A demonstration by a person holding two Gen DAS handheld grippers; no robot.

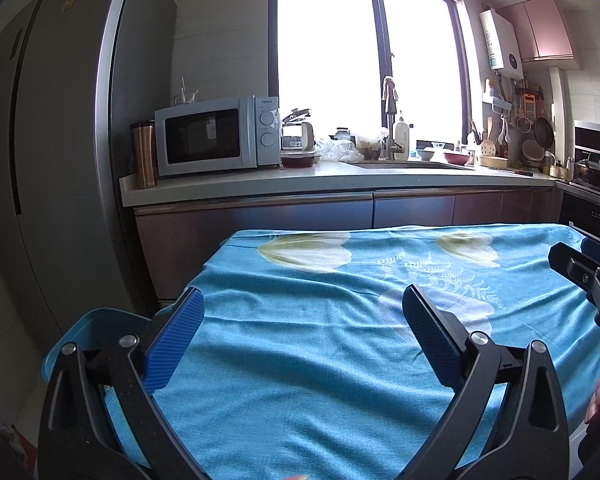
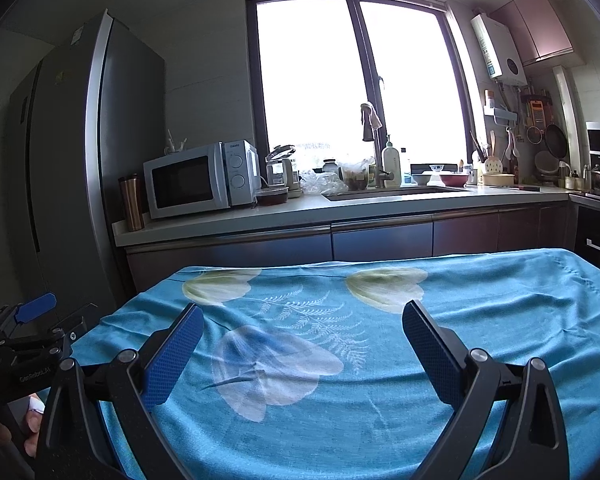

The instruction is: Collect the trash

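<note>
Left wrist view: the left gripper (image 1: pixel 302 300) is held above a blue flowered tablecloth (image 1: pixel 320 344) with its jaws spread wide and nothing between them. A light blue bin (image 1: pixel 84 328) is seen just beside the table's left edge, below that gripper. The right gripper (image 2: pixel 302 316) is likewise held spread and unloaded over the cloth. No trash can be made out on it.

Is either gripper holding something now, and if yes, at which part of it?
Nothing is held. The left gripper and the right gripper are both open, with only the blue flowered tablecloth showing between their fingers.
</note>
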